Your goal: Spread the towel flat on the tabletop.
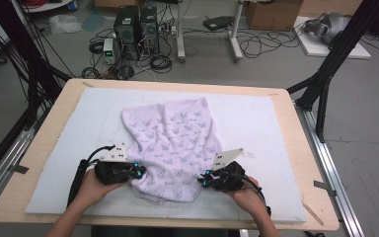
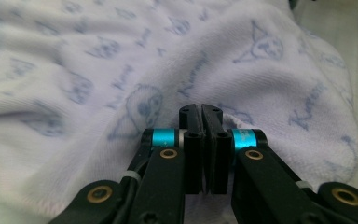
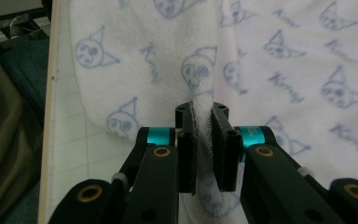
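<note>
- Towel (image 1: 175,143): soft white terry, blue cat-face print, rumpled at centre frame on the surface (image 1: 54,123).
- Left tool (image 1: 139,171): lower left, jaws closed at the towel's edge; any pinched fabric is hidden.
- Right tool (image 1: 205,180): lower right, jaws pinching a towel fold.

Bare white mat (image 1: 256,118) lies free around the towel (image 1: 177,143) — only the crumpled towel blocks the middle.

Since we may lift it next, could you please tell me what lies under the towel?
The towel lies crumpled on a white mat, which covers a wooden table. The mat shows all around the towel. Whatever lies beneath the cloth itself is covered and cannot be seen.
</note>
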A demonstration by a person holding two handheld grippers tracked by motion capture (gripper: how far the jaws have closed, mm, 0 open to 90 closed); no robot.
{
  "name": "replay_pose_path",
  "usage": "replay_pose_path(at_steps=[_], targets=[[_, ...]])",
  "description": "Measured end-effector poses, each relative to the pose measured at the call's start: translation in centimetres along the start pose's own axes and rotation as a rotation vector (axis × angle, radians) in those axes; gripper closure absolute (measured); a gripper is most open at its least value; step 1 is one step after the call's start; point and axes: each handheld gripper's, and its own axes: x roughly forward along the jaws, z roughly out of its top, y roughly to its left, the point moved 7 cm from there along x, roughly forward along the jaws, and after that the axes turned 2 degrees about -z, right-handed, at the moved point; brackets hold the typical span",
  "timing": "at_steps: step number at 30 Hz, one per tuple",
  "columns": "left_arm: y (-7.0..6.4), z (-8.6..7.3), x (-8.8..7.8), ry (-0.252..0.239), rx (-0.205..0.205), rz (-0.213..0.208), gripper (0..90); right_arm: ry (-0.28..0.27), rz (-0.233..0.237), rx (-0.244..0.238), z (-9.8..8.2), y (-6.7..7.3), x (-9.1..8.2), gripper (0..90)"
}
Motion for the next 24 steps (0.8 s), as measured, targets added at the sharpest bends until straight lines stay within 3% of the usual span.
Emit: replay_pose_path(at_steps=[3, 7, 10, 12, 15, 17, 19, 22, 24], targets=[[1.6, 1.8, -1.4, -0.045, -0.021, 0.079, 87.7, -0.044, -0.051, 0.0, 1.7, -1.2, -1.8, 82.6], [4.2, 4.0, -1.6, -0.047, -0.024, 0.189, 87.8, -0.081, -0.126, 0.013, 4.4, -4.1, -3.3, 82.4], [6.8, 4.9, -0.6, -0.035, -0.064, 0.246, 87.8, -0.067, -0.162, 0.048, 5.6, -6.5, -2.9, 82.6], [8.6, 4.7, 0.6, 0.001, -0.091, 0.28, 87.7, -0.035, -0.188, 0.075, 5.8, -8.3, -1.9, 82.5], [10.1, 3.5, 2.2, 0.024, -0.162, 0.232, 86.3, 0.011, -0.216, 0.151, 4.9, -10.9, 0.1, 81.0], [10.6, 2.9, 2.4, 0.042, -0.202, 0.206, 75.9, 0.048, -0.227, 0.205, 3.8, -12.1, 1.3, 73.5], [10.4, 3.0, 1.4, 0.009, -0.198, 0.199, 67.8, 0.05, -0.219, 0.234, 3.4, -12.3, 1.5, 65.6], [9.4, 3.4, -0.4, -0.046, -0.181, 0.188, 60.8, -0.007, -0.244, 0.205, 3.8, -11.7, 0.3, 60.2], [8.2, 3.2, -1.5, -0.057, -0.151, 0.176, 58.1, -0.047, -0.247, 0.192, 4.2, -10.7, -0.7, 58.6]])
